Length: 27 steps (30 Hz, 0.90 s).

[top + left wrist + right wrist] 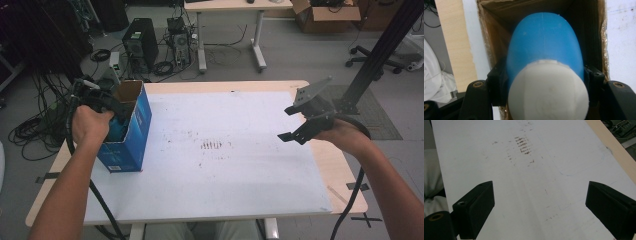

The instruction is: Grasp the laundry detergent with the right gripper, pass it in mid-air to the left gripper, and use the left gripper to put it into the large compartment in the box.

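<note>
Cables and computer towers cluttered the floor behind the white-topped table [225, 175]. At its left edge the left gripper [107, 107] held a blue bottle [544, 50] clamped between its jaws, inside the open blue carton [131, 145]; the placing step looked nearly done, calling next for a release and lift. Well apart, the right gripper [290, 122] hovered wide and empty.

text: none legible | blue box [131, 135] by the left gripper [107, 107]: small pale print, too blurred to read | bottle [544, 47]: unmarked
</note>
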Motion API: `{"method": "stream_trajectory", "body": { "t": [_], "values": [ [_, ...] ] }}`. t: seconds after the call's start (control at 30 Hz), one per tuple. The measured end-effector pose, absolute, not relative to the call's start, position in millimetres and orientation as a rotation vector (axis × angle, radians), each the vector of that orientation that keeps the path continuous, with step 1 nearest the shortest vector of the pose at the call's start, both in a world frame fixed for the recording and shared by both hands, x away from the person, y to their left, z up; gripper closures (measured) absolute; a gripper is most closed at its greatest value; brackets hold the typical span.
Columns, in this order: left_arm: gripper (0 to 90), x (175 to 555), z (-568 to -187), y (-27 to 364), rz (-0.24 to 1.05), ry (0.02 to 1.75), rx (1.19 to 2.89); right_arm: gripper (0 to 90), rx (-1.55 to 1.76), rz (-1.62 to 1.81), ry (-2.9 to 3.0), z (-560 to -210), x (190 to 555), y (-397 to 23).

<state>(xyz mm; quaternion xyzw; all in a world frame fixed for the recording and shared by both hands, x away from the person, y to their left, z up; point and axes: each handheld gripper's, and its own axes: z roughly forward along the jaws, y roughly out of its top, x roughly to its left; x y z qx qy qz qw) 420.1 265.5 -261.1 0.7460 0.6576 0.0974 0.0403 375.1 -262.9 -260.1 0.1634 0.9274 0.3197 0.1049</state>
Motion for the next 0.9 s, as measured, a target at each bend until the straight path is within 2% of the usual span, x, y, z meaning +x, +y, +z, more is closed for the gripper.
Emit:
{"method": "stream_trajectory", "body": {
  "t": [0.77,0.83,0.9],
  "values": [
    [36.8,423.1,-277.6,268.6,0.227,2.006,2.281,8.6,0.492,0.942,2.74,-264.2,374.9,-264.3],
    [31.2,423.6,-276.4,269.4,0.223,2.004,2.276,8.6,0.49,0.942,2.741,-264.8,375.0,-263.6],
    [29.3,423.6,-276.1,270.3,0.207,1.997,2.281,8.6,0.488,0.943,2.745,-265.7,374.8,-262.6]
  ]
}}
